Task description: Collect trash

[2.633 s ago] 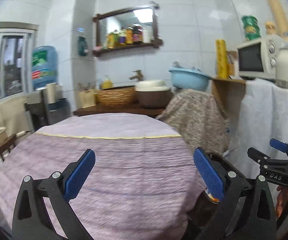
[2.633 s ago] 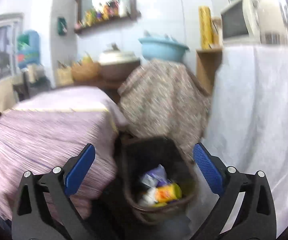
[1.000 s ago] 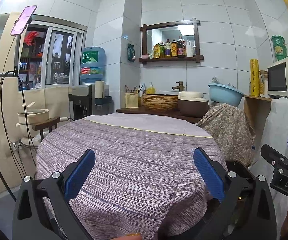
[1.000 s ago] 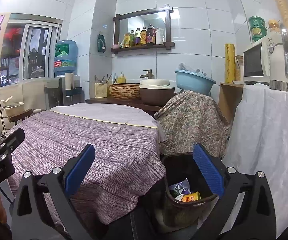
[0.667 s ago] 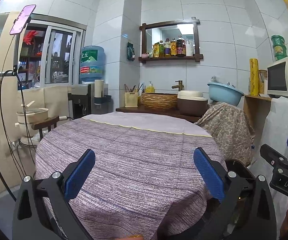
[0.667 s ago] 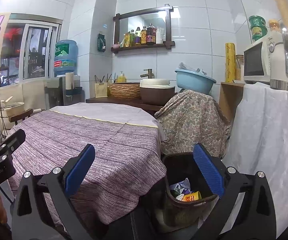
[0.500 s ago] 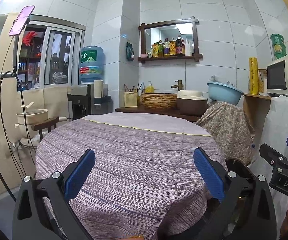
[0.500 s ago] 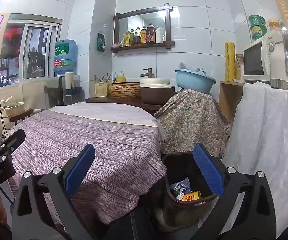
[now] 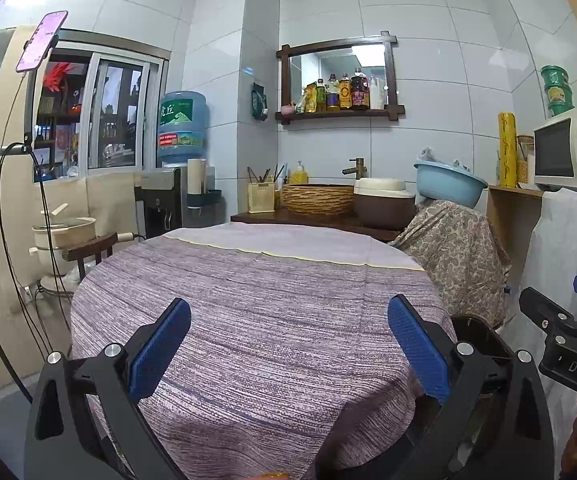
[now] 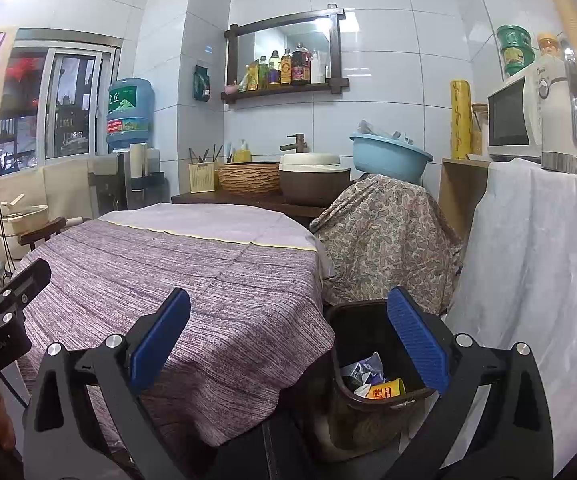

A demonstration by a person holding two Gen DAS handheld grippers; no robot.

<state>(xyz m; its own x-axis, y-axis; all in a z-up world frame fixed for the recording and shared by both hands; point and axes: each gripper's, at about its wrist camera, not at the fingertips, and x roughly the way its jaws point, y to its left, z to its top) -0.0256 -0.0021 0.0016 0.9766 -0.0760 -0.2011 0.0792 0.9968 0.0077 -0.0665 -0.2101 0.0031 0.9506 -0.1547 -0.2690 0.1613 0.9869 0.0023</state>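
Left wrist view: low over near edge of round table (image 9: 280,312), facing sink wall. Right wrist view: beside it, same heading, over trash bin (image 10: 352,320). Both share table, mirror shelf (image 9: 338,112), blue basin (image 10: 388,156); each catches the other gripper at frame edge.

Purple woven tablecloth-covered round table (image 9: 272,320) is wide open for passing over; the dark brown plastic trash bin (image 10: 372,412) sits squeezed between its edge and the white draped cloth (image 10: 536,272).
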